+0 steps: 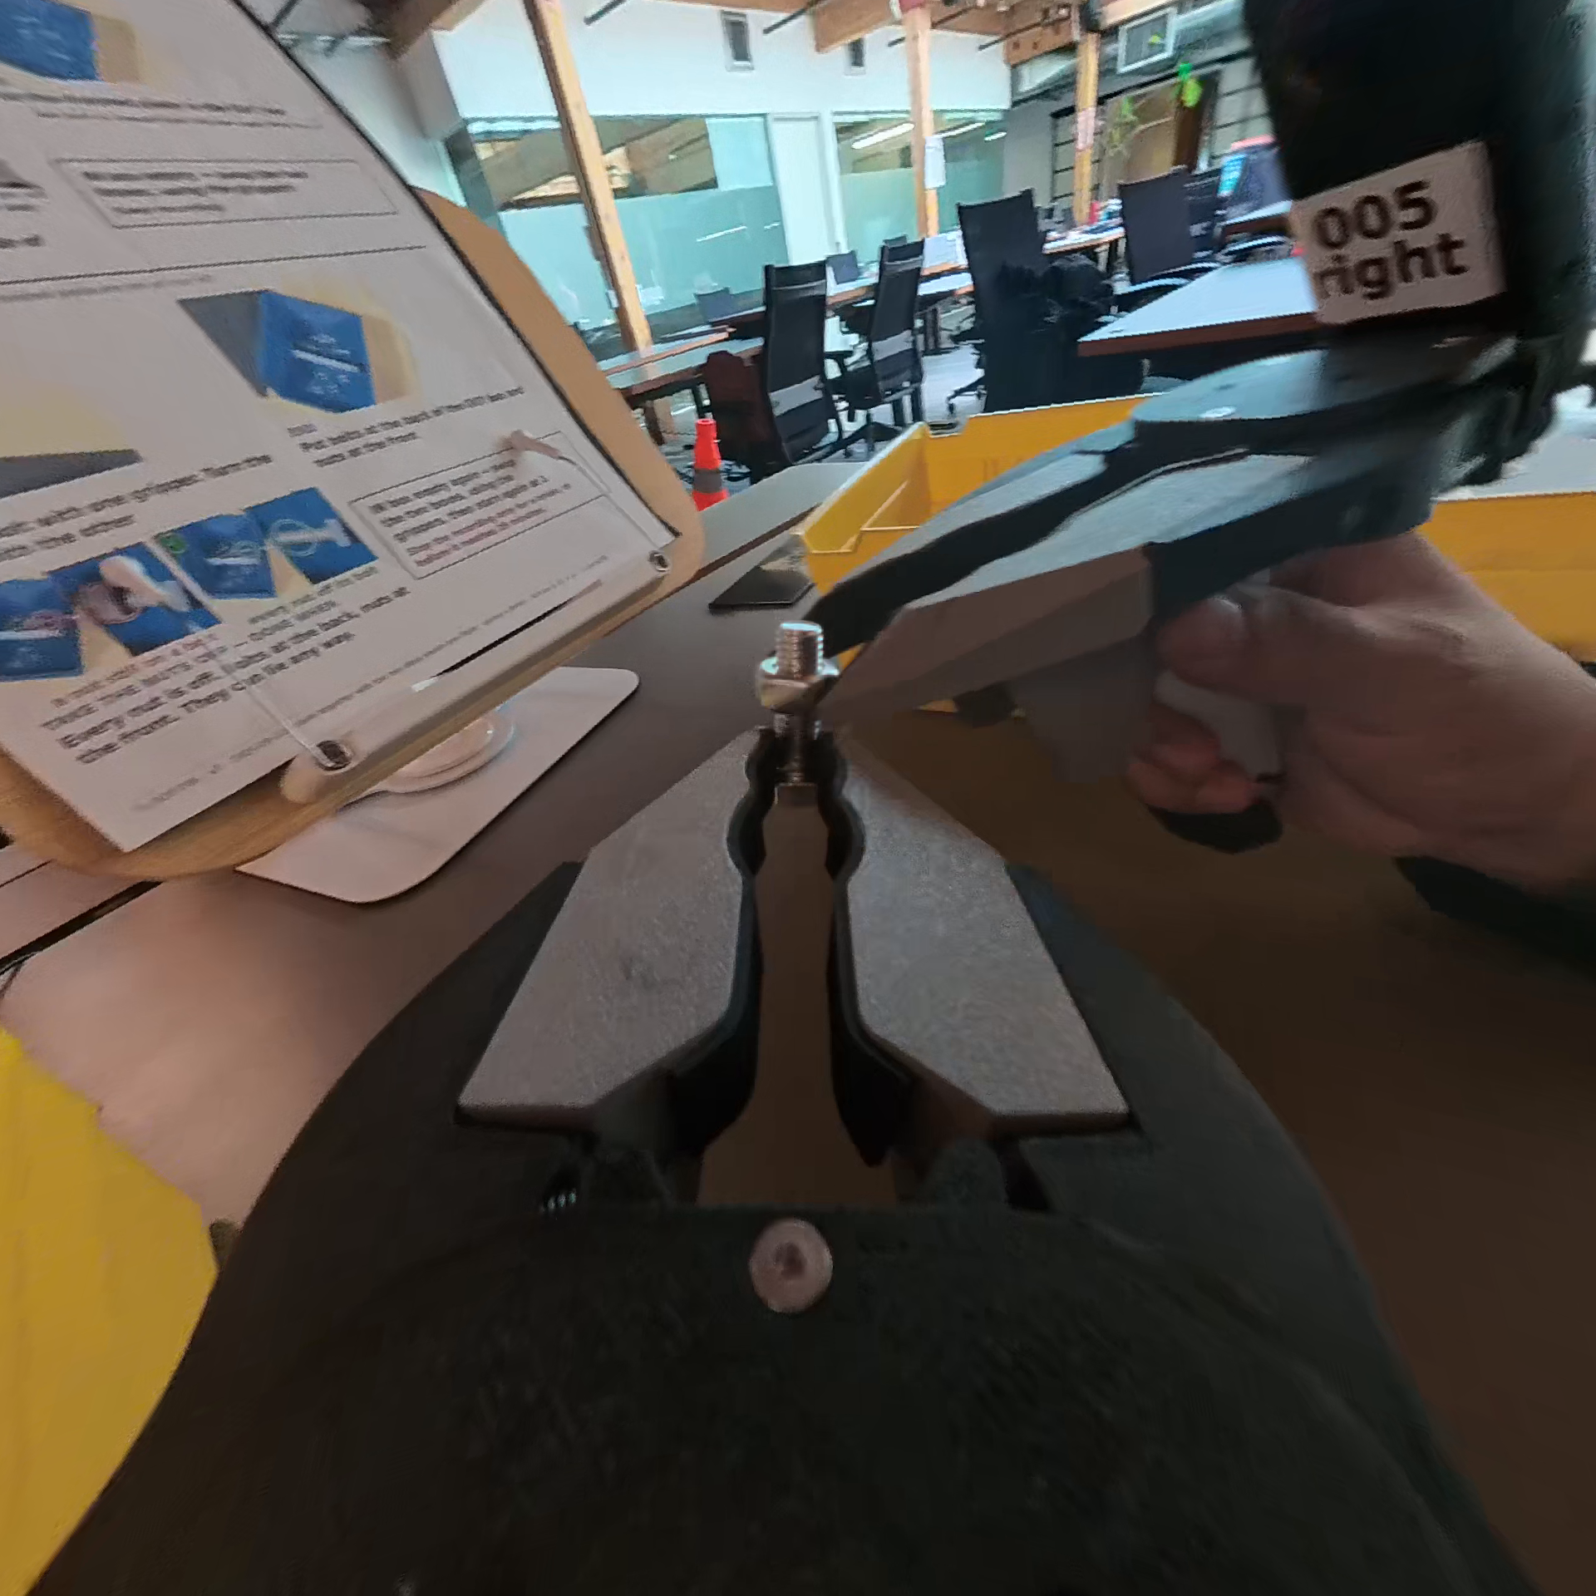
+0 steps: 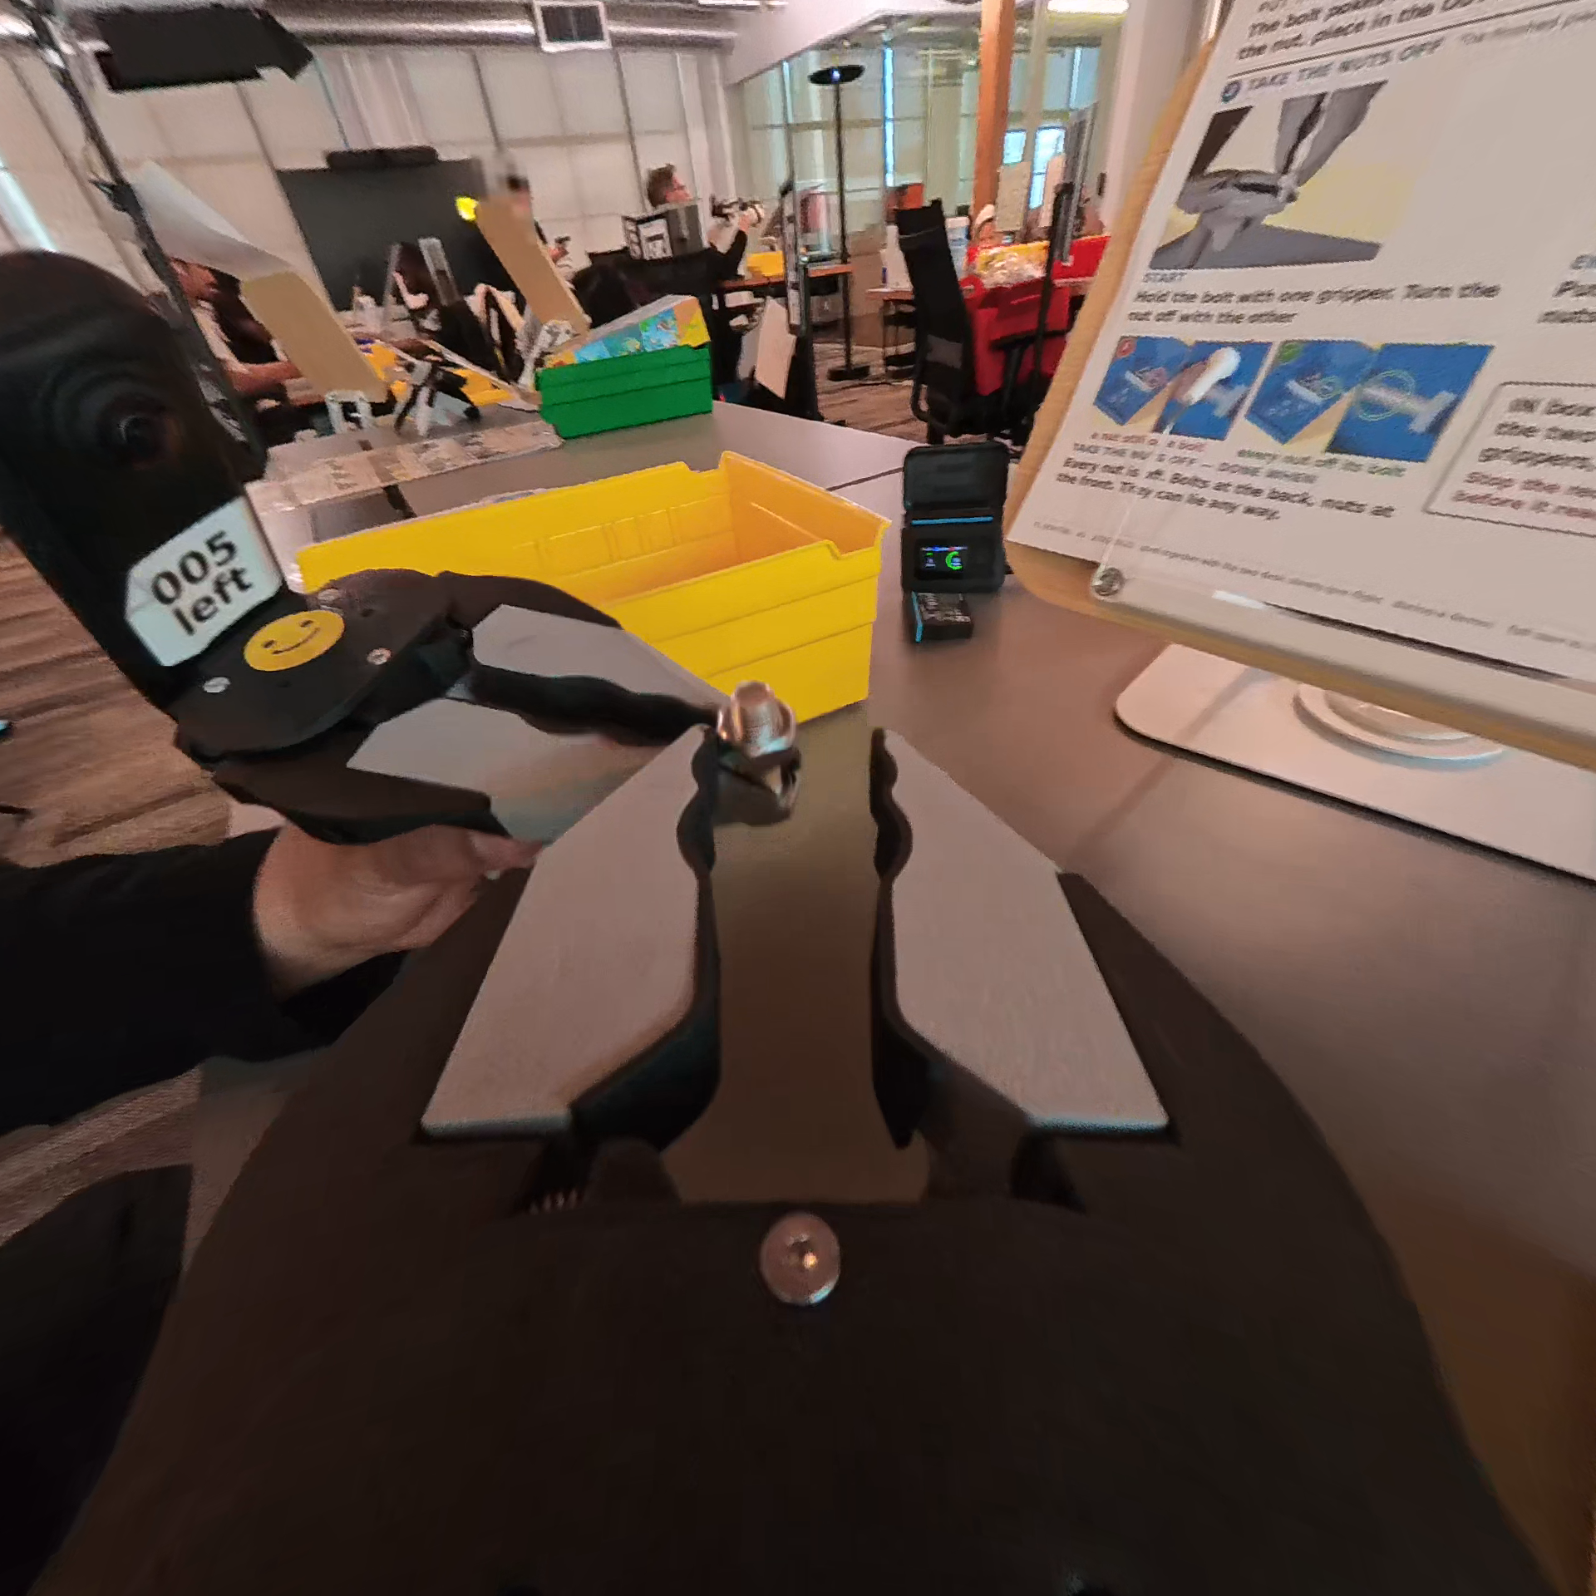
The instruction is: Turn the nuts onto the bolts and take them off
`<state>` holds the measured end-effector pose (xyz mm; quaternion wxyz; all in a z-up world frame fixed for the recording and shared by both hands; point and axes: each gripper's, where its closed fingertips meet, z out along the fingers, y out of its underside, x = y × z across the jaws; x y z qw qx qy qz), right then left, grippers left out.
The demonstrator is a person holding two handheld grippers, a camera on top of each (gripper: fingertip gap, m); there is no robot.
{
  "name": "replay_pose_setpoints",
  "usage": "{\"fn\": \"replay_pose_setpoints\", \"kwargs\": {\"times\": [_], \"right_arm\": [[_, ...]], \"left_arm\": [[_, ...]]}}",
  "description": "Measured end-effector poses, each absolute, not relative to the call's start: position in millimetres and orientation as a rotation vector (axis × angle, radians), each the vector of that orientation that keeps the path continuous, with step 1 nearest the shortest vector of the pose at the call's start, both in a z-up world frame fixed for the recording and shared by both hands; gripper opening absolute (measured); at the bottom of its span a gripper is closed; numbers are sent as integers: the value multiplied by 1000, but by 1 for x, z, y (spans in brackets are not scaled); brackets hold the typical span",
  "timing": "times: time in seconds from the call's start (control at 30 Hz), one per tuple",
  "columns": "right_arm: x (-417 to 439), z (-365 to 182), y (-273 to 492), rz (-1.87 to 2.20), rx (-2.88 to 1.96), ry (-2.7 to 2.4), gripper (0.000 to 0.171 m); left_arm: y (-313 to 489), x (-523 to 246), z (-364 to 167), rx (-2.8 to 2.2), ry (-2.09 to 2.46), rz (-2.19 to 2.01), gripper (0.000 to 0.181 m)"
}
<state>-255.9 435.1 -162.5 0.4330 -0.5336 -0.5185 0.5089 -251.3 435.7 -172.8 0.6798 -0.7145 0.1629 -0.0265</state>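
Observation:
A silver bolt [image 1: 799, 646] stands upright with its threaded end on top and a hex nut [image 1: 793, 684] partway down the thread. My left gripper [image 1: 793, 760] is shut on the bolt's lower shank, just under the nut. My right gripper [image 1: 825, 661] comes in from the right, held in a hand, with its fingertips at the nut. In the right wrist view my right gripper [image 2: 793, 760] is open, its jaws well apart, and the nut [image 2: 764, 764] and bolt [image 2: 756, 710] sit against its left fingertip. The left gripper [image 2: 704, 721] reaches in from the left there.
A yellow bin [image 2: 734, 587] stands on the dark table [image 2: 1209, 907] just behind the bolt. An instruction sheet on a wooden stand [image 1: 259, 432] is close on the left, with a small black device [image 2: 953, 527] beside it. Green bins [image 2: 622, 389], chairs and people are farther back. Only a small space, under 4 cm, lies between the two pairs of fingers.

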Motion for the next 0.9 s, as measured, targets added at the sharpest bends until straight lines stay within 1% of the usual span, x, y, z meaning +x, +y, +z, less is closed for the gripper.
{"fn": "replay_pose_setpoints", "kwargs": {"times": [0.1, 0.17, 0.2, 0.23, 0.33, 0.4, 0.43, 0.47, 0.5, 0.57, 0.6, 0.63, 0.7, 0.77, 0.83, 0.9], "right_arm": [[-251, -167, 453, 1137, -1375, -1241, 27], [-251, -154, 436, 1256, -1273, -1266, 25], [-253, -149, 425, 1326, -1231, -1285, 34], [-256, -150, 420, 1336, -1229, -1301, 40], [-262, -159, 432, 1231, -1299, -1284, 35], [-256, -163, 442, 1223, -1353, -1262, 36], [-251, -165, 455, 1179, -1394, -1207, 14], [-246, -161, 463, 1150, -1389, -1167, 3], [-244, -154, 459, 1192, -1349, -1173, 19], [-247, -141, 434, 1350, -1234, -1215, 35], [-252, -143, 427, 1364, -1236, -1243, 40], [-257, -148, 426, 1334, -1261, -1258, 40], [-260, -153, 430, 1276, -1287, -1272, 33], [-254, -160, 445, 1196, -1351, -1240, 29], [-244, -155, 461, 1148, -1356, -1162, 12], [-242, -140, 444, 1298, -1261, -1175, 30]], "left_arm": [[433, -262, -167, -1584, 308, -95, 7], [433, -262, -170, -1598, 305, -96, 7], [434, -259, -170, -1598, 322, -94, 7], [433, -254, -170, -1595, 347, -97, 7], [434, -247, -173, -1605, 391, -51, 7], [436, -260, -171, -1612, 323, -28, 7], [435, -264, -169, -1604, 300, -51, 7], [433, -266, -167, -1594, 288, -80, 7], [433, -266, -166, -1590, 289, -90, 7], [433, -259, -167, -1588, 325, -73, 7], [433, -253, -167, -1583, 354, -75, 7], [432, -247, -167, -1573, 377, -79, 7], [433, -249, -167, -1580, 365, -51, 7], [435, -260, -168, -1597, 306, -57, 7], [432, -264, -163, -1571, 280, -89, 6], [433, -263, -164, -1580, 291, -87, 7]]}}
